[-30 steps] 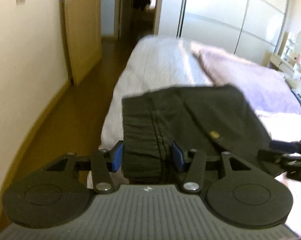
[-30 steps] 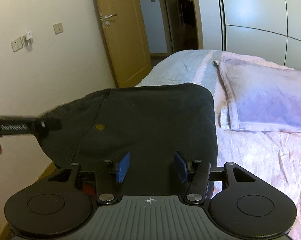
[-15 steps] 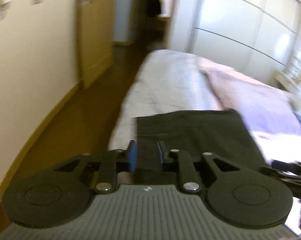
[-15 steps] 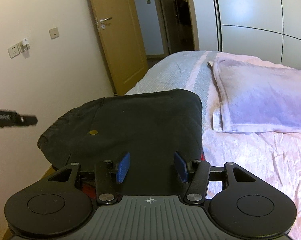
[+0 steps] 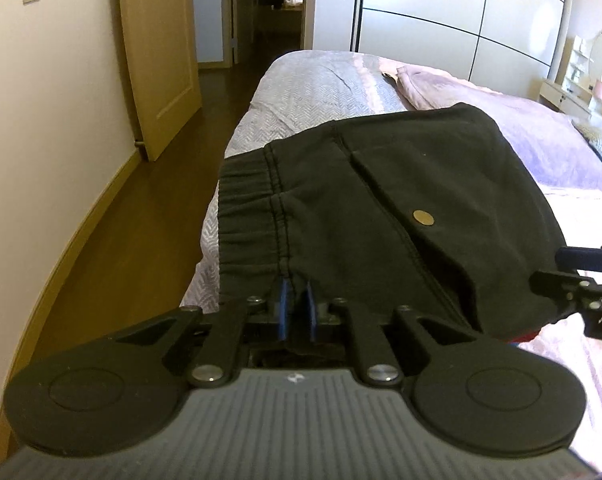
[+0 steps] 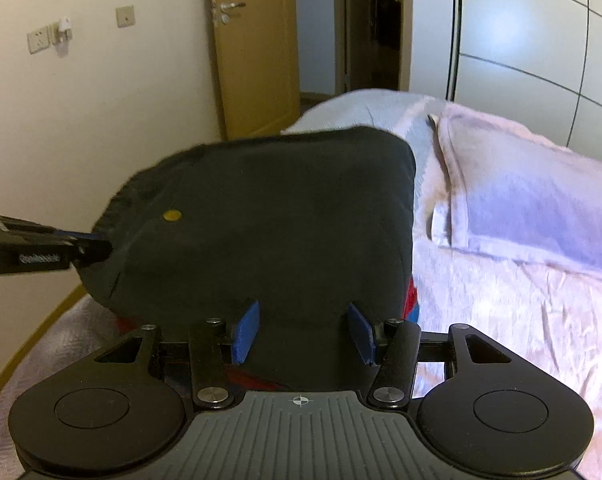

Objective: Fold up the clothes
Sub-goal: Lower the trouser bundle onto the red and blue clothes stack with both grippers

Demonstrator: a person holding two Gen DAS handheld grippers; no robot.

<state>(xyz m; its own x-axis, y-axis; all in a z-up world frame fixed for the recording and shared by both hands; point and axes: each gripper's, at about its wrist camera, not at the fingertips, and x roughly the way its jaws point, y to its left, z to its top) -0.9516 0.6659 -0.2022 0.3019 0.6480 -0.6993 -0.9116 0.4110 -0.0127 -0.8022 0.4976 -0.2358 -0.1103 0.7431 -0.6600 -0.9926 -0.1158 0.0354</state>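
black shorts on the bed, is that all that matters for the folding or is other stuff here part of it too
Part of the job:
- black shorts, folded over on the bed
- left gripper, shut on the shorts near the waistband
- right gripper, open, fabric between its fingers

Just lying about:
- pink pillow
- red and blue item showing under the shorts
- wooden door
- wardrobe

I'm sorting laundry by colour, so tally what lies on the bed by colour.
Black: 1, the folded black garment, its waistband pinched by the left gripper.
Red and blue: 1, a piece of fabric peeking from under it.
Lilac: 1, the pillow.
Total: 3
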